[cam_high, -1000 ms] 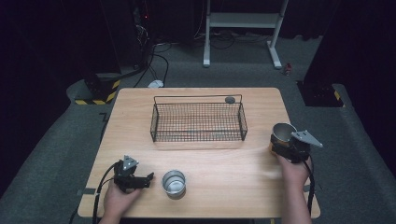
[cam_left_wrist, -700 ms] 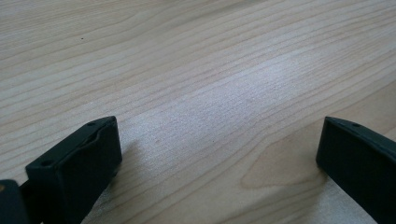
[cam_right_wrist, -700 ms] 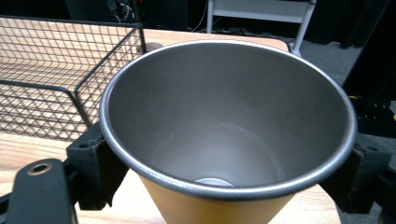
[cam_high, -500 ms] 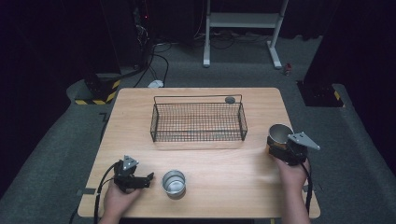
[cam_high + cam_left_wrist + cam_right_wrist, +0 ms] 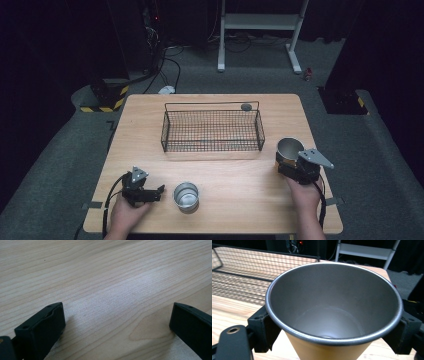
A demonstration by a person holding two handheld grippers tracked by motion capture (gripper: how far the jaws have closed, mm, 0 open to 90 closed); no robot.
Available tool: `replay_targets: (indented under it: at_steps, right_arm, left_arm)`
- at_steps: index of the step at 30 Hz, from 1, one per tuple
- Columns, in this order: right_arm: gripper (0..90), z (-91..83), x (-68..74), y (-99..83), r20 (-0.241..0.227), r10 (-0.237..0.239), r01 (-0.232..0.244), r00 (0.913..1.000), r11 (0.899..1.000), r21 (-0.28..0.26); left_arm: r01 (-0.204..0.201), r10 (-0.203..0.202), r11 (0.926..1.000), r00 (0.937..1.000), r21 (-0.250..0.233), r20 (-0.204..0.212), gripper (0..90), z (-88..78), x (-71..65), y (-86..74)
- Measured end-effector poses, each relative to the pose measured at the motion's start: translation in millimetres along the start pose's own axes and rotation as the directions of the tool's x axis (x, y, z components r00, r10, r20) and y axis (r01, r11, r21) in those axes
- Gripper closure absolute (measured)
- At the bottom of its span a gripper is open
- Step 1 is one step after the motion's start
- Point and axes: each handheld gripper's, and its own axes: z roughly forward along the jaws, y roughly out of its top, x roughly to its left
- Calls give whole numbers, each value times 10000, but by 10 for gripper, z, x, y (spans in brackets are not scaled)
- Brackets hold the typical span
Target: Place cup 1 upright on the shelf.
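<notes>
My right gripper point(image 5: 290, 160) is shut on a steel cup point(image 5: 289, 148) at the table's right side, just right of the wire basket point(image 5: 212, 131). In the right gripper view the cup point(image 5: 332, 307) stands upright and empty, tan on the outside, with my right gripper point(image 5: 334, 340) clamping its wall from both sides. A second steel cup point(image 5: 186, 195) stands upright near the front edge. My left gripper point(image 5: 158, 192) rests on the table just left of it, pointing at it. Its jaws are wide open in the left gripper view, where my left gripper point(image 5: 117, 322) has bare wood between them.
The black wire basket is empty and sits mid-table toward the back. A small dark round object point(image 5: 246, 106) lies behind its far right corner. The wooden table point(image 5: 240, 200) has bare wood between the two cups. Dark floor and cables surround it.
My right gripper has carried the cup a little to the left, closer to the basket's right end. The left gripper and the second cup have stayed put.
</notes>
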Motion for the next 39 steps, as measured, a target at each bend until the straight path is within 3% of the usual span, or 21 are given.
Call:
replay_targets:
  at_steps: [6,14,23,39]
  right_arm:
    - [139,-58,219,2,-343,-206,204,9992,9998,-89]
    - [139,-61,406,23,-626,-123,110,9980,9997,-214]
    - [139,-4,688,189,-1046,-282,250,9941,9992,-324]
    - [139,160,927,378,-905,-131,96,9958,9992,-394]
  left_arm:
    - [5,-5,10000,10000,3,3,6,0,0,0]
    - [-35,35,10000,10000,47,33,9,-4,7,1]
    - [40,-40,10000,10000,16,30,9,-5,11,-1]
    - [98,-97,9999,9999,47,-88,4,-12,9,-6]
